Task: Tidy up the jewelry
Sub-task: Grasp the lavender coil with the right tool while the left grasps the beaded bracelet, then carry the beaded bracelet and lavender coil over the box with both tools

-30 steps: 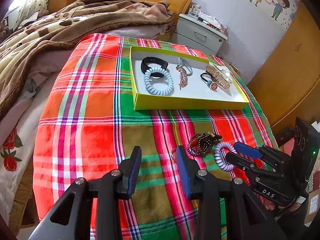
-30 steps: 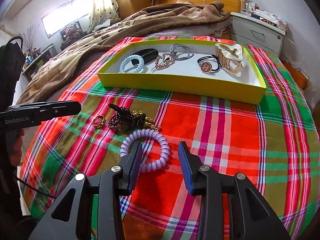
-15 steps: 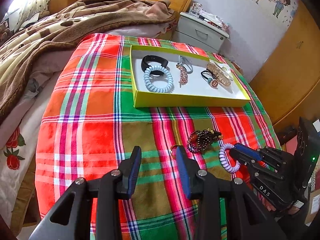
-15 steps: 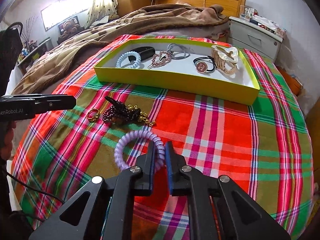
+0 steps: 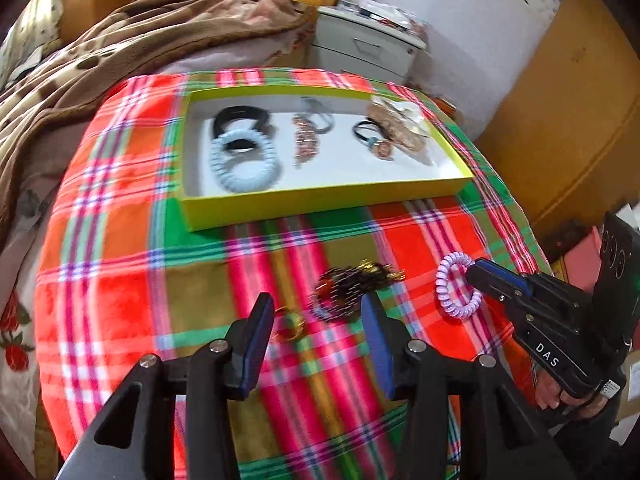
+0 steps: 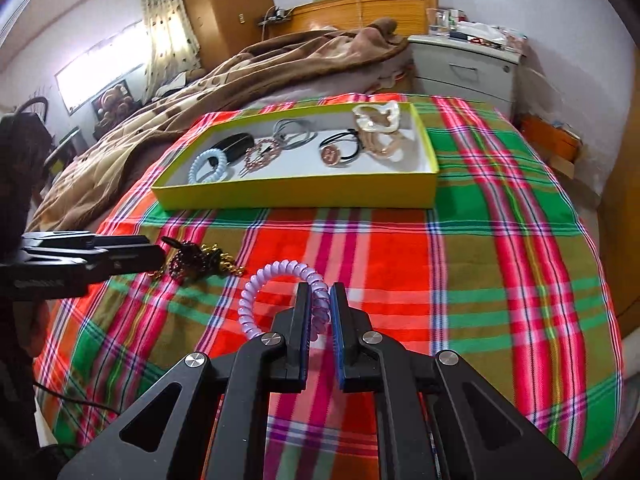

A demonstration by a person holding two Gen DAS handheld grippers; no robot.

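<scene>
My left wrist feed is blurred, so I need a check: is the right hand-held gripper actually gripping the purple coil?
Observer: Yes. In the right wrist view the right hand-held gripper is shut on the purple coil, with the coil's right side pinched between both pads.
Operator: Is there bare floor in the tray for it?
Observer: Yes. The tray shows bare white floor along its near wall, in front of the disc tie.
Operator: How close is my gripper to the beads?
Observer: The left hand-held gripper has its tip just left of the dark beads. I cannot tell whether they touch.
</scene>
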